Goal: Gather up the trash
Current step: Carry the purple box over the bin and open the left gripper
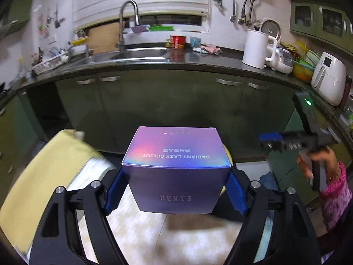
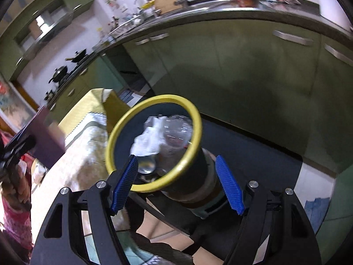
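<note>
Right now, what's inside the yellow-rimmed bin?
Inside the yellow-rimmed bin lie crumpled white tissue and a clear plastic bottle. They cover whatever sits below, and the bin's bottom is hidden.

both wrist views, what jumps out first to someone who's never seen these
In the left wrist view, a purple box printed RADIANT LAZY CREAM fills the centre, clamped between the left gripper's blue pads. In the right wrist view, a tilted dark bin with a yellow rim sits between the right gripper's pads, already holding crumpled white paper and a clear plastic bottle.
</note>
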Action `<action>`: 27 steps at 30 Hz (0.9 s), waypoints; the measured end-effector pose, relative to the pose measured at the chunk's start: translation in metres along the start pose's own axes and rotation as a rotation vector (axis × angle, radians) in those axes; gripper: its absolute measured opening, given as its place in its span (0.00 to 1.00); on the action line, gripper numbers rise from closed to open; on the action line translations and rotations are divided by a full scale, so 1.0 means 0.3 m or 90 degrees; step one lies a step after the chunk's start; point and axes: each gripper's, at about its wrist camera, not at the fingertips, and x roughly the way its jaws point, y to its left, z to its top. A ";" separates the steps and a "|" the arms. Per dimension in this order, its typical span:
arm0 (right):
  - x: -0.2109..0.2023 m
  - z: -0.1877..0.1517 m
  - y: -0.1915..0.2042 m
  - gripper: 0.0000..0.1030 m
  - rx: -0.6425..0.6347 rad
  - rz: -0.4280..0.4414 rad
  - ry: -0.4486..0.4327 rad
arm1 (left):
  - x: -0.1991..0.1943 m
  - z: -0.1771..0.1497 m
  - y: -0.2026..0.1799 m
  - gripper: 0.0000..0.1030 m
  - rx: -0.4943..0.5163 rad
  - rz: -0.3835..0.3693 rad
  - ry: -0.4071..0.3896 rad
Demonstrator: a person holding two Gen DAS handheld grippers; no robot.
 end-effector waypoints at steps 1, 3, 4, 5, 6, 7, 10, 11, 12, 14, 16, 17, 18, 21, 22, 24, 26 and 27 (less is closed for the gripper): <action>0.000 -0.003 -0.018 0.70 0.006 -0.002 0.001 | 0.059 0.024 -0.004 0.72 -0.004 -0.011 0.006; 0.001 -0.012 -0.058 0.70 0.021 -0.007 0.004 | 0.138 0.049 -0.009 0.72 -0.012 -0.025 0.014; 0.002 -0.014 -0.077 0.70 0.029 -0.009 0.005 | 0.191 0.063 -0.011 0.72 -0.017 -0.031 0.023; 0.001 -0.018 -0.089 0.70 0.033 -0.010 0.005 | 0.232 0.073 -0.012 0.73 -0.021 -0.034 0.027; 0.003 -0.019 -0.104 0.70 0.039 -0.011 0.006 | 0.264 0.078 -0.013 0.73 -0.022 -0.032 0.029; 0.006 -0.020 -0.111 0.70 0.042 -0.011 0.008 | 0.288 0.083 -0.012 0.74 -0.023 -0.024 0.030; 0.012 -0.026 -0.125 0.70 0.046 -0.009 0.010 | 0.300 0.089 0.004 0.75 -0.041 -0.011 0.030; 0.012 -0.028 -0.127 0.70 0.047 -0.007 0.011 | 0.287 0.087 0.010 0.75 -0.049 -0.014 0.028; 0.015 -0.029 -0.126 0.70 0.046 -0.005 0.012 | 0.263 0.082 0.017 0.76 -0.057 -0.015 0.025; 0.024 -0.031 -0.120 0.71 0.045 0.000 0.014 | 0.189 0.059 0.026 0.80 -0.058 -0.002 0.011; 0.032 -0.034 -0.107 0.71 0.043 0.006 0.016 | 0.110 0.031 0.026 0.82 -0.053 0.013 -0.008; 0.039 -0.034 -0.099 0.71 0.041 0.009 0.017 | 0.063 0.011 0.027 0.83 -0.052 0.021 -0.019; 0.044 -0.034 -0.088 0.71 0.038 0.011 0.019 | 0.004 -0.020 0.028 0.83 -0.053 0.030 -0.030; 0.050 -0.038 -0.050 0.71 0.028 0.017 0.023 | -0.121 -0.099 0.025 0.84 -0.058 0.050 -0.047; 0.050 -0.038 -0.034 0.71 0.023 0.018 0.023 | -0.167 -0.132 0.024 0.84 -0.062 0.059 -0.053; 0.048 -0.035 0.004 0.71 0.011 0.020 0.024 | -0.241 -0.188 0.022 0.85 -0.066 0.074 -0.061; 0.046 -0.031 0.053 0.71 -0.005 0.024 0.025 | -0.310 -0.247 0.021 0.85 -0.068 0.099 -0.067; 0.045 -0.029 0.076 0.71 -0.014 0.026 0.025 | -0.339 -0.274 0.023 0.85 -0.070 0.111 -0.068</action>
